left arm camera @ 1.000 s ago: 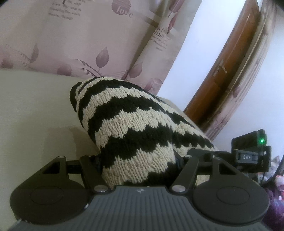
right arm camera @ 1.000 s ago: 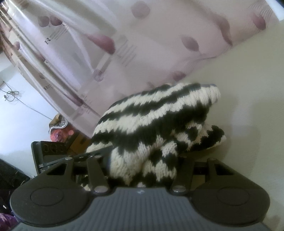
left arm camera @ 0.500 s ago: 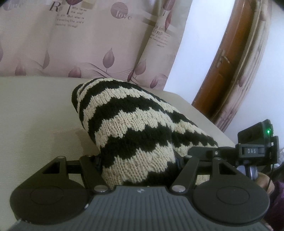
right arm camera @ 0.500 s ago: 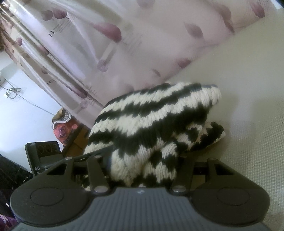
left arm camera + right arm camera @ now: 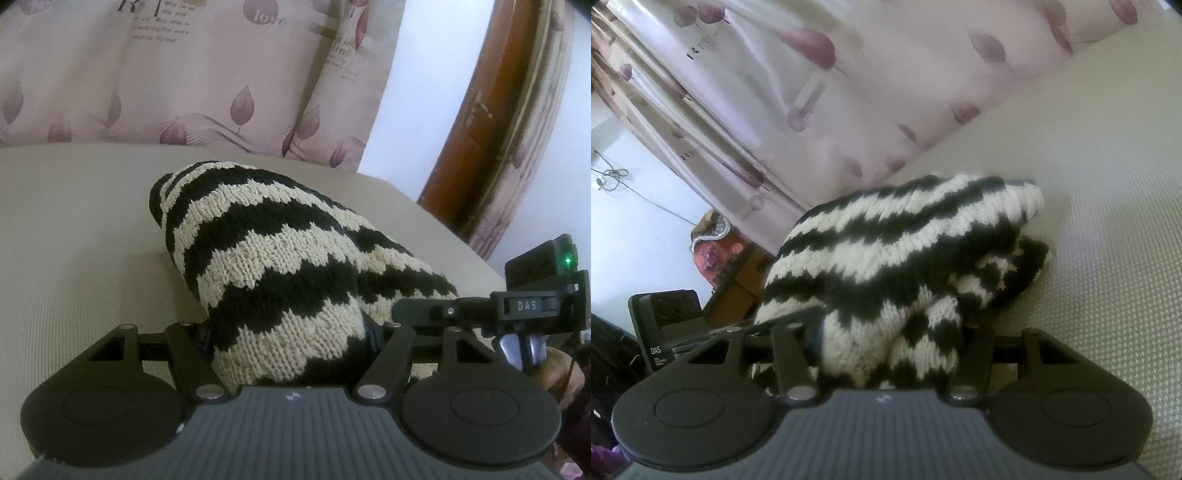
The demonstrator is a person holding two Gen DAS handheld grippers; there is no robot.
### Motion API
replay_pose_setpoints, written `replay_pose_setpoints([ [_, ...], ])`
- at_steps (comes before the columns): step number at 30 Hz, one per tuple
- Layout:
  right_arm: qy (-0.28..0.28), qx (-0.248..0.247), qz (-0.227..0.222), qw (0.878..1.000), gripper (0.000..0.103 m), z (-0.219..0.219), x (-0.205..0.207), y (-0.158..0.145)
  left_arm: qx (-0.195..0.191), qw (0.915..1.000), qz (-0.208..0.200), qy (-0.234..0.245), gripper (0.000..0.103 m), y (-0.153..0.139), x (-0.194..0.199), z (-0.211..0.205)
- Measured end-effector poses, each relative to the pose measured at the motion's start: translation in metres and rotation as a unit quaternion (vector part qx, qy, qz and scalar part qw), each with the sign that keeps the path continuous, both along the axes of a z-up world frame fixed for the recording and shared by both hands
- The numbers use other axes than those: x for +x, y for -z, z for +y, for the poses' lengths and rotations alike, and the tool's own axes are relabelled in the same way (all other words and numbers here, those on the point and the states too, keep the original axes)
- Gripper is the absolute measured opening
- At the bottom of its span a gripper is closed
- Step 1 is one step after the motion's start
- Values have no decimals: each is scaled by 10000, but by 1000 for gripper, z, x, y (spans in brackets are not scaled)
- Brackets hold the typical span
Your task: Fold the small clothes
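A black and cream striped knit garment [image 5: 280,266] is bunched up over a cream textured surface [image 5: 74,229]. My left gripper [image 5: 288,336] is shut on its near edge, and the knit hides the fingertips. In the right wrist view the same garment [image 5: 894,251] fills the middle, with a folded layer hanging out to the right. My right gripper [image 5: 890,343] is shut on the garment's other end, its fingertips buried in the knit. The right gripper's body [image 5: 532,302] shows at the right of the left wrist view, close beside the left one.
A pink curtain with leaf print [image 5: 184,74] hangs behind the surface. A brown wooden door [image 5: 491,122] stands at the right. The curtain [image 5: 812,92] and a cluttered corner with a reddish object [image 5: 713,254] lie at the left of the right wrist view.
Both grippers have lowered with the garment still held. More of the cream surface shows, and the curtain has dropped back in view.
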State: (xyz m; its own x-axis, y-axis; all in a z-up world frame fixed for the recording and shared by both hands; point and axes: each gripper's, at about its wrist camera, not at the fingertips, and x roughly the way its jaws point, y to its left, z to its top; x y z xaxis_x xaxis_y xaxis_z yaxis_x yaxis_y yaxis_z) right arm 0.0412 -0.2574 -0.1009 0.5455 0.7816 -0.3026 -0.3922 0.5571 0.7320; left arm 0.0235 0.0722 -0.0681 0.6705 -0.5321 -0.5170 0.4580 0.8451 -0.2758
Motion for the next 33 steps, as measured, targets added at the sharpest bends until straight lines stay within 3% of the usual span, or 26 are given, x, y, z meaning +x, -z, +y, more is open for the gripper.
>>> replay_pose_setpoints([
  [6, 72, -495, -134, 9987, 57, 8, -3, 5, 32, 9996, 4, -278, 78, 15, -2, 5],
  [13, 273, -1209, -454, 9913, 69, 19, -17, 9, 182, 9975, -197, -659, 103, 27, -8, 4],
  [17, 334, -1194, -540, 9908, 71, 18, -21, 11, 352, 9958, -422, -732, 103, 24, -12, 0],
  [20, 504, -1356, -889, 9855, 73, 21, -36, 5, 545, 9927, -679, -829, 103, 18, -20, -6],
  [25, 1120, -1608, -1580, 9678, 75, 25, -75, -11, 970, 9804, -1289, -1132, 103, 6, -41, -17],
  [30, 1603, -1636, -2074, 9511, 87, 25, -111, -22, 1384, 9574, -2019, -1529, 103, -9, -61, -31],
  [33, 1865, -1771, -2458, 9346, 96, 28, -132, -30, 1338, 9470, -2421, -1631, 103, -17, -75, -39],
])
